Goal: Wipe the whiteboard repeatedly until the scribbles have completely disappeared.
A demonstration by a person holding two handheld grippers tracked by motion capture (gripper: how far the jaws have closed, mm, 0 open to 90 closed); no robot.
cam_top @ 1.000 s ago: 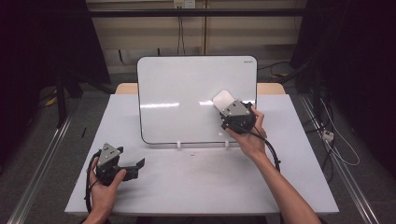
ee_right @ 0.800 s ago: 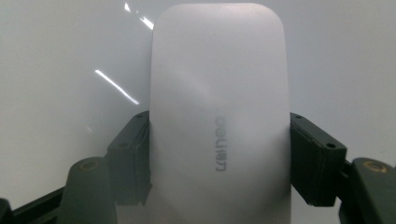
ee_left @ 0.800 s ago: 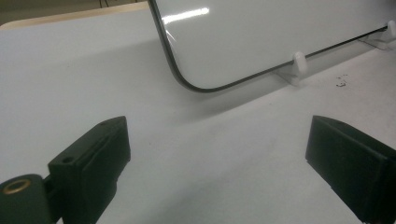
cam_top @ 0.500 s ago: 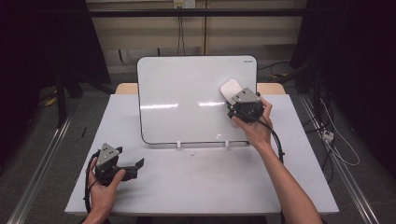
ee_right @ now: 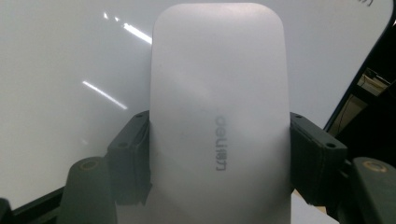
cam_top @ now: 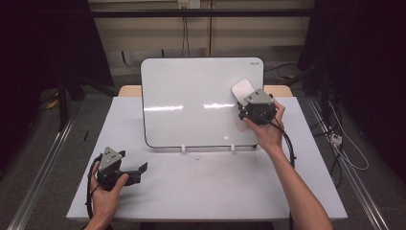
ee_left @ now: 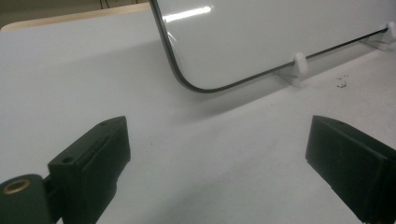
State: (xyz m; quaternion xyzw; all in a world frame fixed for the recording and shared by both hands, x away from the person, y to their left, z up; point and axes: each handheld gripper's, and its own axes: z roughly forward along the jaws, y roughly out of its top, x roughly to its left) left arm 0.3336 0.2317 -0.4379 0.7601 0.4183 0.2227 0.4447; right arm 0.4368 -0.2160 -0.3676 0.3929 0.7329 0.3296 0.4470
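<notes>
A whiteboard [cam_top: 191,100] stands upright on small white feet at the back of the grey table [cam_top: 206,187]. My right gripper [cam_top: 245,98] is shut on a white board eraser [cam_top: 242,89], which lies against the board's right side near the upper part. In the right gripper view the eraser [ee_right: 217,116] sits between both jaws, the board [ee_right: 60,70] right behind it. My left gripper [cam_top: 139,168] rests low at the table's front left, open, nothing between its jaws. The left gripper view shows the board's lower left corner [ee_left: 187,81] ahead.
The board's white feet [cam_top: 183,148] stand on the table in front of it. A cable [cam_top: 287,143] trails from the right gripper along the forearm. Metal rails [cam_top: 38,172] run along the floor on both sides. Small specks [ee_left: 342,83] lie on the table near one foot.
My right gripper has carried the eraser up and to the right across the board's surface. The left gripper has stayed where it was.
</notes>
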